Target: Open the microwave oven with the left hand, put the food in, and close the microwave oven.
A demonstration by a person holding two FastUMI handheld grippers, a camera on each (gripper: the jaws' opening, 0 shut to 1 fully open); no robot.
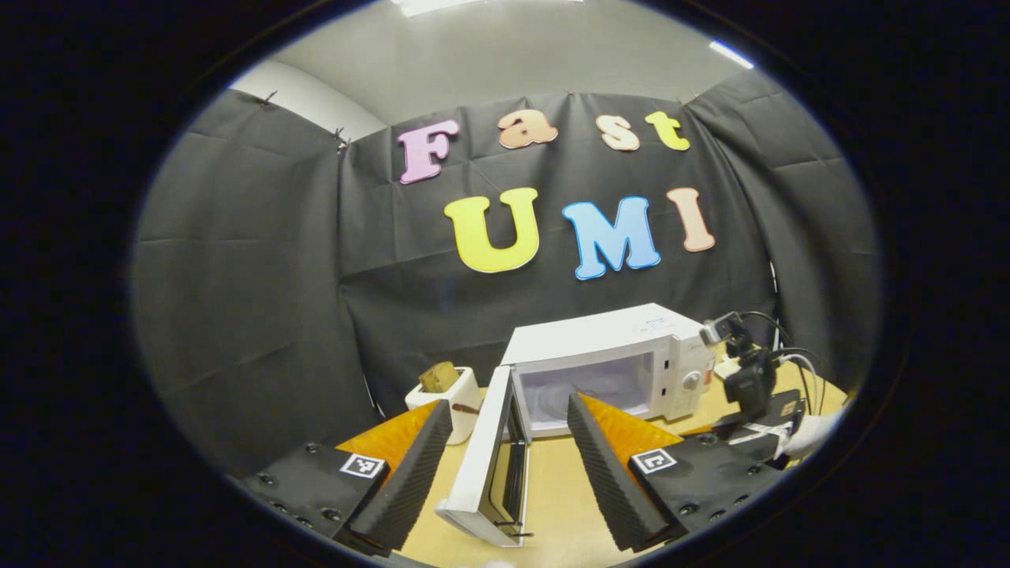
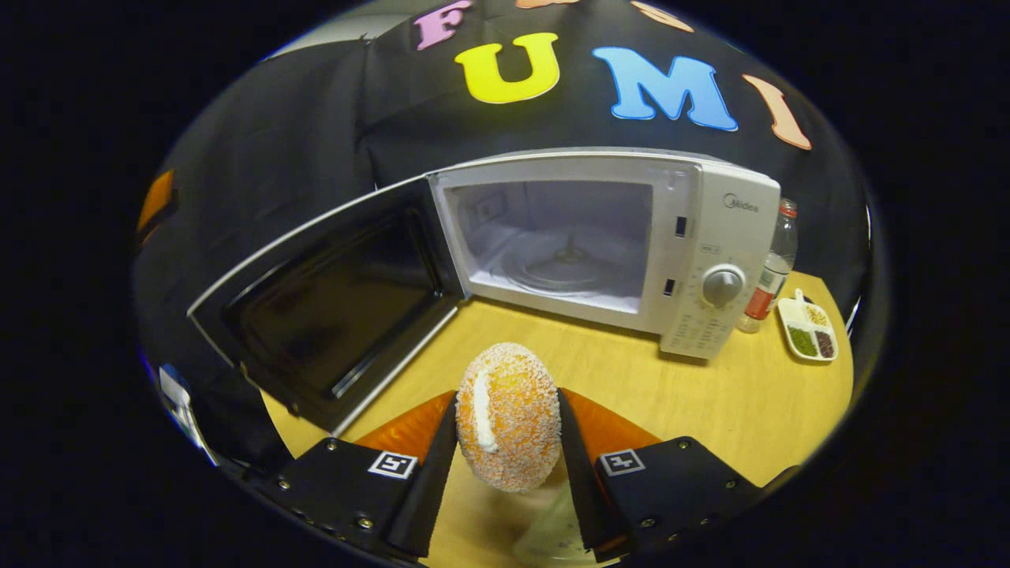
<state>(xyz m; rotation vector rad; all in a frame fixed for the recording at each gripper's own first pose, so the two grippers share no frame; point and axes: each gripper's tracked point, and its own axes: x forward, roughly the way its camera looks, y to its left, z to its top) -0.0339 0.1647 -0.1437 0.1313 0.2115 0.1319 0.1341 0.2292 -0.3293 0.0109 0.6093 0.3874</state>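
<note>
While the right tongs grip a sugar-crusted, egg-shaped orange pastry, long axis upright, above the wooden tabletop; glossy white microwave faces them, door swung wide; left tongs gape, ridged pads flanking the door edge.

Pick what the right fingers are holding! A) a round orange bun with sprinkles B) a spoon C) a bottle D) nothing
A: in the right gripper view both fingers press on the bun, held in front of the open microwave, whose inside looks bare.
</note>
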